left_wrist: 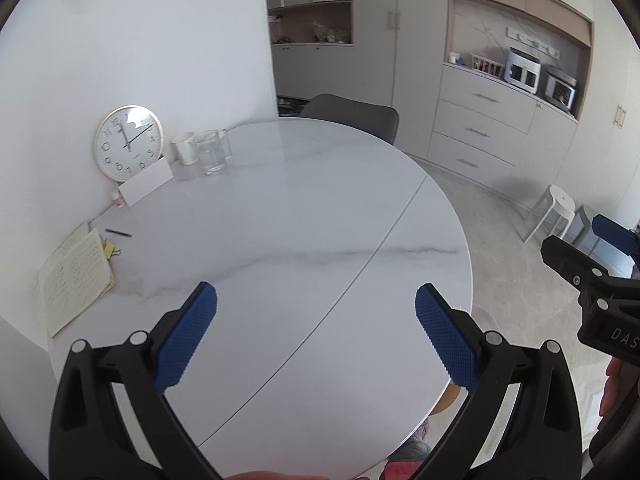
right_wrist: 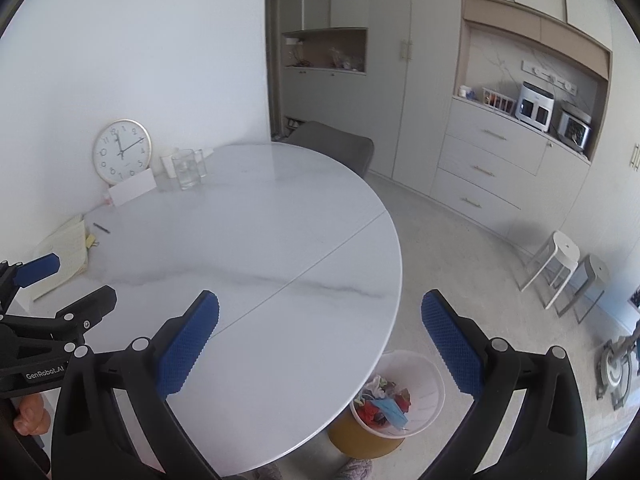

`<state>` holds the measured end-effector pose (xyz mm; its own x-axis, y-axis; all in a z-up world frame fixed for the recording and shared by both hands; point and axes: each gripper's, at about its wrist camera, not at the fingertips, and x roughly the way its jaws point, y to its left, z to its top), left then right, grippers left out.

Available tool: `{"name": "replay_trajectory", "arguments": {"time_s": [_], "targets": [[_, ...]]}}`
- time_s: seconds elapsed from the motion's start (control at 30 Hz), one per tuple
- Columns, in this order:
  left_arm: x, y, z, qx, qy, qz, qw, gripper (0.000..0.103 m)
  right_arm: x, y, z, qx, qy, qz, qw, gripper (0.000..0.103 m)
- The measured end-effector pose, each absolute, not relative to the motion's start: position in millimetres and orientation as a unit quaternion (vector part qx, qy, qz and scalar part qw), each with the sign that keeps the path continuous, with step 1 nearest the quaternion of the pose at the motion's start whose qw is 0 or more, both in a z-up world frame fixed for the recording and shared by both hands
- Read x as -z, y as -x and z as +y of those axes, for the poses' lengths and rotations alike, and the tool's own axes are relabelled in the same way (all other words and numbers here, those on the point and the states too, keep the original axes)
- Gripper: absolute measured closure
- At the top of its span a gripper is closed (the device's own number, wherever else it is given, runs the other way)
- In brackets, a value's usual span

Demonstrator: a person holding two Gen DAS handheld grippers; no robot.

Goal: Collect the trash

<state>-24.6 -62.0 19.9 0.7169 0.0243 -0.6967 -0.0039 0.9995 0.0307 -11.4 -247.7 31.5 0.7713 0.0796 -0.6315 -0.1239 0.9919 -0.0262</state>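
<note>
A white waste bin (right_wrist: 424, 396) stands on the floor below the table's right edge, holding crumpled coloured scraps and a blue face mask (right_wrist: 390, 408). My left gripper (left_wrist: 316, 336) hovers open over the white marble round table (left_wrist: 300, 208), nothing between its blue pads. My right gripper (right_wrist: 320, 340) is open too, above the table's right rim and the bin. Each gripper shows at the edge of the other's view: the right gripper (left_wrist: 592, 280), the left gripper (right_wrist: 52, 292). In the left wrist view the bin is hidden by the table.
Against the wall at the table's back left stand a clock (left_wrist: 129, 143), a white card (left_wrist: 146, 182), a mug (left_wrist: 184, 148) and a glass pitcher (left_wrist: 211, 151). An open notebook (left_wrist: 72, 276), a pen (left_wrist: 118, 233) and yellow binder clips lie near the left edge. A grey chair (right_wrist: 332, 148), stools (right_wrist: 560, 268) and cabinets (right_wrist: 488, 160) surround the table.
</note>
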Motion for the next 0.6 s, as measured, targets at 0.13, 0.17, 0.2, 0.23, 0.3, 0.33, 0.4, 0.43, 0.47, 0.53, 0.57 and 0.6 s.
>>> {"name": "replay_trajectory", "arguments": {"time_s": [0.13, 0.17, 0.2, 0.23, 0.3, 0.33, 0.4, 0.43, 0.47, 0.53, 0.57, 0.6], "targets": [[-22, 27, -50, -0.023, -0.001, 0.368, 0.929, 0.008, -33, 15, -236, -0.065, 0.04, 0.333, 0.94, 0.002], [-22, 28, -48, -0.025, 0.001, 0.367, 0.93, 0.008, -33, 15, -234, -0.066, 0.042, 0.332, 0.94, 0.002], [-22, 28, -46, -0.026, 0.003, 0.367, 0.93, 0.008, -33, 16, -232, -0.067, 0.044, 0.332, 0.94, 0.002], [-22, 28, -44, -0.026, 0.004, 0.367, 0.93, 0.008, -34, 17, -231, -0.067, 0.045, 0.331, 0.94, 0.002], [-21, 28, -44, -0.025, 0.006, 0.37, 0.929, 0.008, -34, 19, -230, -0.067, 0.045, 0.331, 0.94, 0.002], [-21, 27, -45, -0.023, 0.005, 0.37, 0.929, 0.008, -34, 19, -230, -0.066, 0.045, 0.331, 0.94, 0.002], [-21, 26, -45, -0.021, 0.003, 0.37, 0.929, 0.008, -35, 19, -229, -0.064, 0.047, 0.332, 0.94, 0.002], [-21, 26, -45, -0.02, 0.002, 0.369, 0.929, 0.008, -35, 20, -229, -0.063, 0.047, 0.332, 0.94, 0.002], [-21, 26, -45, -0.02, 0.001, 0.369, 0.929, 0.008, -35, 20, -229, -0.062, 0.047, 0.332, 0.94, 0.002], [-21, 27, -45, -0.02, 0.001, 0.368, 0.93, 0.008, -36, 20, -228, -0.06, 0.046, 0.334, 0.94, 0.002], [-21, 27, -46, -0.02, 0.001, 0.368, 0.93, 0.008, -36, 21, -228, -0.06, 0.047, 0.334, 0.94, 0.002], [-21, 27, -45, -0.02, 0.001, 0.367, 0.93, 0.008, -35, 20, -227, -0.06, 0.048, 0.334, 0.939, 0.002]]}}
